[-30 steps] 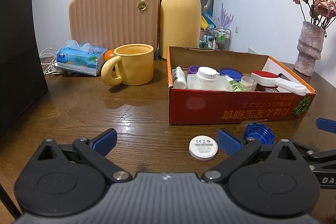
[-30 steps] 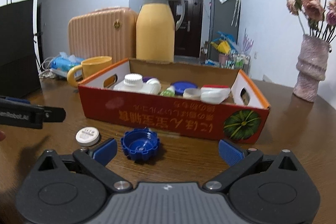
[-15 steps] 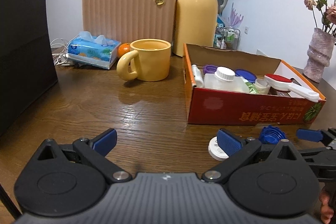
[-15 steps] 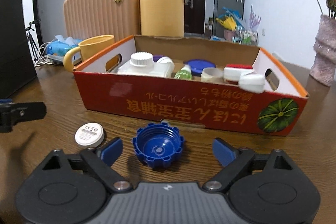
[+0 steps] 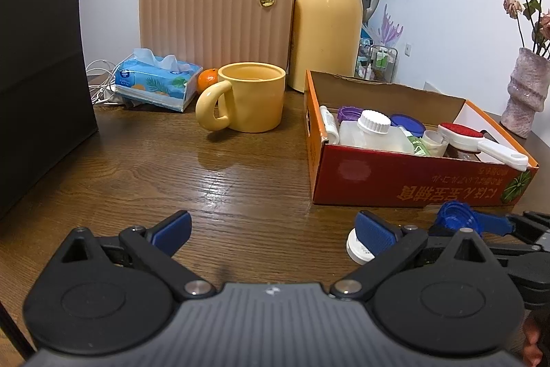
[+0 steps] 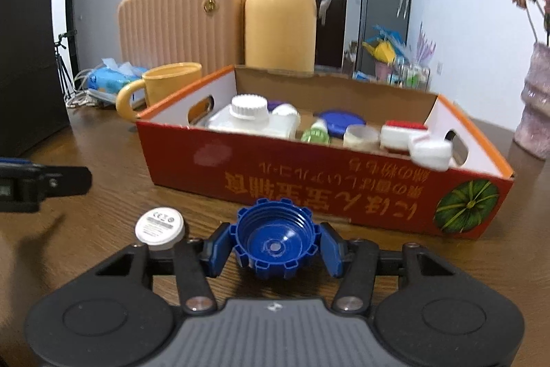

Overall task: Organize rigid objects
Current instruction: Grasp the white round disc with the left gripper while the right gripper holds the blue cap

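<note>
A blue ridged cap (image 6: 274,241) lies open side up on the wooden table, just in front of the red cardboard box (image 6: 309,174). My right gripper (image 6: 274,246) is shut on the cap, one pad on each side. The cap also shows in the left wrist view (image 5: 455,215). A white round disc (image 6: 160,224) lies left of the cap, partly behind my left gripper's right finger in the left wrist view (image 5: 357,248). My left gripper (image 5: 273,227) is open and empty above the table. The box (image 5: 412,181) holds a white bottle (image 5: 371,133), lids and a red-topped brush.
A yellow mug (image 5: 245,100), a tissue pack (image 5: 156,81), an orange (image 5: 207,79), a ribbed beige case (image 5: 216,19) and a yellow thermos (image 5: 328,19) stand at the back. A black panel (image 5: 37,57) is at the left. A pink vase (image 5: 524,92) stands at the right.
My right gripper moved forward and closed on the blue cap. My left gripper shifted left, so the white disc now sits at its right finger.
</note>
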`<control>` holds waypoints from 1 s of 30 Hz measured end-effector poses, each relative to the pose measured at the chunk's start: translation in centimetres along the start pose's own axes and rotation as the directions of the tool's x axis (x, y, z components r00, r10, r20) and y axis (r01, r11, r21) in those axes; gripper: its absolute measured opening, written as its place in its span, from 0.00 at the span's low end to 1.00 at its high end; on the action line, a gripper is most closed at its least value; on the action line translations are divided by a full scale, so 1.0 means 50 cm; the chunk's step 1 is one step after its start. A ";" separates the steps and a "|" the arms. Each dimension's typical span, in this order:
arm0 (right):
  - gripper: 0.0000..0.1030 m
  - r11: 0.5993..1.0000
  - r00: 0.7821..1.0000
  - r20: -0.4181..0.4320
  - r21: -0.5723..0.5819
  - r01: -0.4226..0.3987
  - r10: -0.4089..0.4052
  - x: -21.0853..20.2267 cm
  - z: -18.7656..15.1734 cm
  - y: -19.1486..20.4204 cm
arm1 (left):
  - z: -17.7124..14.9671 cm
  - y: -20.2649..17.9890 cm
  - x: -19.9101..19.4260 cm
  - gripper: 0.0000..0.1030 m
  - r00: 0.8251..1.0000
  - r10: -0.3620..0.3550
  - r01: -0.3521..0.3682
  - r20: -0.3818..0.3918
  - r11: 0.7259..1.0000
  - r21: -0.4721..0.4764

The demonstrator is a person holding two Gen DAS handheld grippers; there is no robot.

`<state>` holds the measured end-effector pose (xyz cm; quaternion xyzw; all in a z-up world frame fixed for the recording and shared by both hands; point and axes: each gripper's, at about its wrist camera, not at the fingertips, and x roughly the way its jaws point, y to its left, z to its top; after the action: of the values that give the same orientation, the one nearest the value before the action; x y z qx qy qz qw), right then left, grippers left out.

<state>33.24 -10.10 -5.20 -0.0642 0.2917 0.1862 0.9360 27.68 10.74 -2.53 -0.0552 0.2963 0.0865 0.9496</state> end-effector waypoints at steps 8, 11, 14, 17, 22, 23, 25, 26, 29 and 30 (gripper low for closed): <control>0.52 1.000 0.998 0.057 0.012 0.007 -0.008 -0.040 0.001 -0.019 | -0.001 -0.003 0.008 1.00 1.000 0.009 -0.009 0.001 1.000 -0.004; 0.52 1.000 0.998 0.065 0.023 0.011 -0.013 -0.050 -0.001 -0.033 | -0.003 -0.006 0.013 1.00 1.000 0.019 -0.019 -0.001 1.000 -0.003; 0.52 0.999 0.997 0.070 0.041 0.023 -0.025 -0.056 -0.003 -0.051 | -0.005 -0.010 0.017 1.00 1.000 0.022 -0.022 -0.003 1.000 -0.001; 0.52 0.997 0.997 0.073 0.063 0.034 -0.039 -0.062 -0.006 -0.072 | -0.008 -0.017 0.023 1.00 1.000 0.021 -0.021 -0.009 1.000 0.006; 0.52 0.994 0.995 0.079 0.096 0.047 -0.054 -0.071 -0.011 -0.104 | -0.015 -0.040 0.035 1.00 0.999 0.005 -0.005 -0.032 1.000 0.014; 0.52 0.994 0.995 0.080 0.099 0.049 -0.057 -0.073 -0.012 -0.110 | -0.017 -0.047 0.037 1.00 0.999 0.000 0.000 -0.038 1.000 0.017; 0.52 0.993 0.994 0.084 0.105 0.054 -0.063 -0.077 -0.014 -0.120 | -0.021 -0.062 0.041 1.00 0.999 -0.003 0.004 -0.044 1.000 0.028; 0.52 0.993 0.994 0.085 0.108 0.057 -0.066 -0.079 -0.015 -0.124 | -0.022 -0.070 0.043 1.00 0.999 -0.003 0.005 -0.047 0.999 0.036; 0.52 0.991 0.993 0.090 0.117 0.064 -0.075 -0.086 -0.017 -0.137 | -0.028 -0.094 0.049 1.00 0.998 -0.004 0.008 -0.057 0.998 0.059; 0.52 0.990 0.993 0.092 0.121 0.066 -0.077 -0.088 -0.018 -0.142 | -0.030 -0.102 0.051 1.00 0.998 -0.005 0.009 -0.059 0.998 0.067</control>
<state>32.18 -18.24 -3.36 -0.0104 0.2540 0.1378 0.9573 29.93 5.86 -4.94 -0.0267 0.3269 0.0716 0.9420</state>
